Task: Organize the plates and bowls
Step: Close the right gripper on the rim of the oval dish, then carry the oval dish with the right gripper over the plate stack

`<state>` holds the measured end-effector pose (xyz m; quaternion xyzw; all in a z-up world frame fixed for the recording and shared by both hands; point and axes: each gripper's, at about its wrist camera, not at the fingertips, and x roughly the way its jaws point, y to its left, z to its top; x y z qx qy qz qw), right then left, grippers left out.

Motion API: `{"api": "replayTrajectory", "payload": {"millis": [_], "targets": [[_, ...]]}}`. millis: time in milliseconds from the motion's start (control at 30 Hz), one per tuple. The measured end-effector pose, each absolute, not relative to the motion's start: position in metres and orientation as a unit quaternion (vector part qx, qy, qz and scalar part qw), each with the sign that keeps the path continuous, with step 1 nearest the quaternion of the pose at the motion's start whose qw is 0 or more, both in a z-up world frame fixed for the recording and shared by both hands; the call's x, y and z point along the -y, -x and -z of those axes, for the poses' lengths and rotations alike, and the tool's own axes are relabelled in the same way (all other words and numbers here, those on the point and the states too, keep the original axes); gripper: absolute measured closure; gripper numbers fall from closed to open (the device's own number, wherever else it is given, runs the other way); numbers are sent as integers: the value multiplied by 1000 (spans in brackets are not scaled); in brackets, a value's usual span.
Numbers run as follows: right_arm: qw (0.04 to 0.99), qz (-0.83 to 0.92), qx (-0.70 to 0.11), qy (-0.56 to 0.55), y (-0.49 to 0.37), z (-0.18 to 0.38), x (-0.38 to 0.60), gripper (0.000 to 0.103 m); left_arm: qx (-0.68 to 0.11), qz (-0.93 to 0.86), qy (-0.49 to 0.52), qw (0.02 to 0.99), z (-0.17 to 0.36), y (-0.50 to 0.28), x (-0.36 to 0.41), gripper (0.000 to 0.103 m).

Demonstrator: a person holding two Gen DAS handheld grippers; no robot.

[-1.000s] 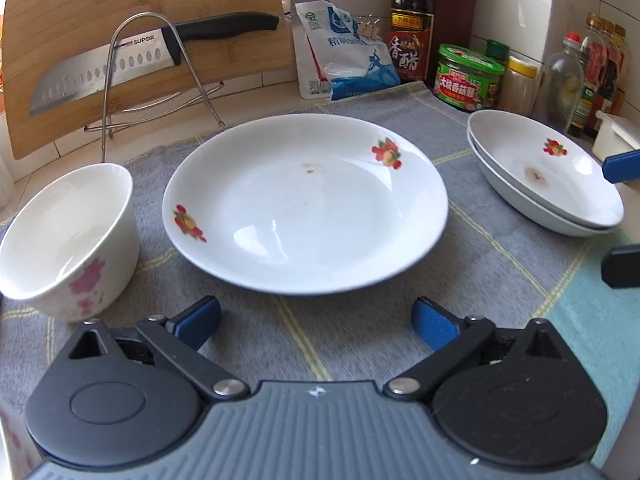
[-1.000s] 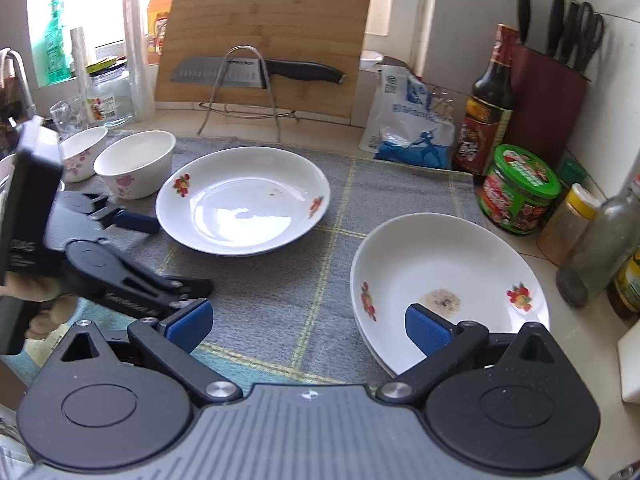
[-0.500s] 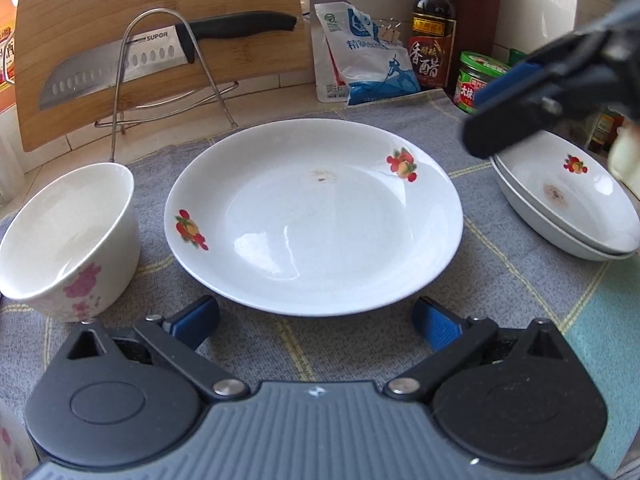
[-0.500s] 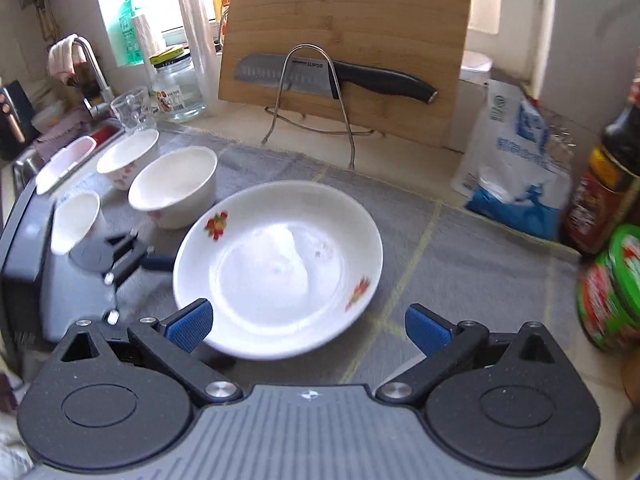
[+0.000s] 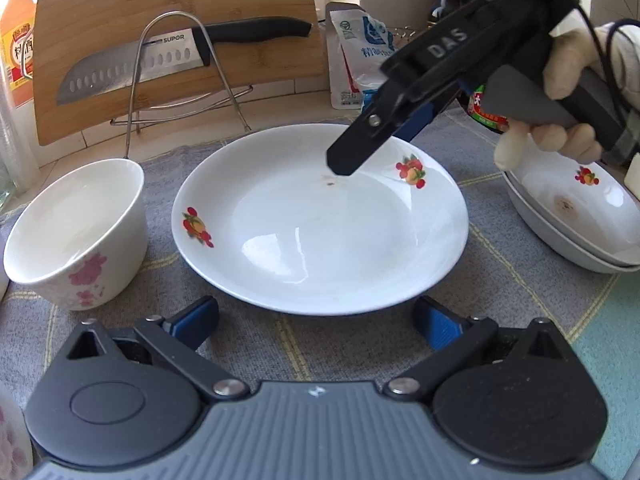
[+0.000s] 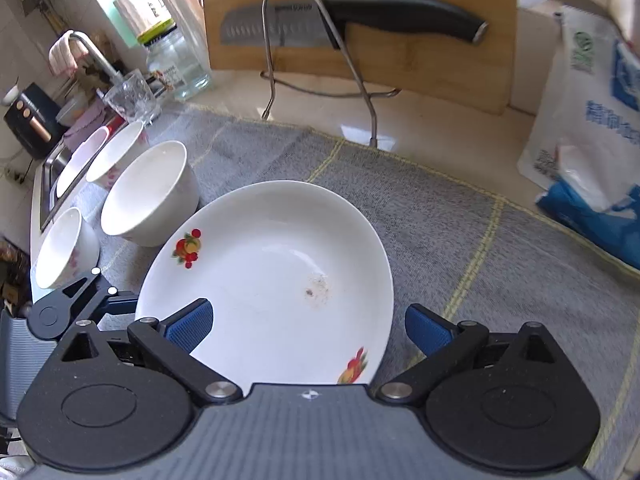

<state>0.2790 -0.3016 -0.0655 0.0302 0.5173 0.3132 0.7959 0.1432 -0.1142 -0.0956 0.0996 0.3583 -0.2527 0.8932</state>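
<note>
The plate (image 5: 320, 220) lies flat on the grey cloth (image 5: 500, 300), with a small brown stain in its well and fruit prints on the rim. The left gripper (image 5: 316, 322) sits low just in front of the plate's near edge, fingers spread wide and holding nothing; the edge lies between the blue pads (image 5: 196, 316) but touches neither. The right gripper (image 6: 308, 328) hangs over the plate's far right side, tips pointing down toward the stain. Its fingers are also wide apart and empty: in its own view one pad overlaps the rim and the other sits over bare cloth. A bowl (image 5: 76, 232) stands just left of the plate, close to the rim. Two stacked plates (image 5: 576, 220) rest to the right, well apart. More bowls (image 6: 68, 248) line up beyond the first, toward the sink.
</note>
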Motion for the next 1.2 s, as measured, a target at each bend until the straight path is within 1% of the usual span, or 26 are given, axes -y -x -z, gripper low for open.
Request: {"api": "replayTrajectory", "payload": {"millis": [133, 333, 767, 1100, 1200], "targets": [[781, -328, -530, -29, -292, 73, 295, 0, -358, 250, -96, 894, 95, -143, 114, 0], [771, -358, -527, -22, -309, 74, 289, 0, -355, 246, -92, 897, 95, -145, 116, 0], [735, -399, -549, -5, -322, 72, 283, 0, -350, 281, -106, 887, 96, -150, 114, 1], [729, -402, -554, -13, -324, 73, 282, 0, -348, 290, -108, 885, 94, -149, 112, 7], [729, -399, -556, -19, -324, 73, 283, 0, -349, 290, -111, 884, 94, -149, 112, 7]]}}
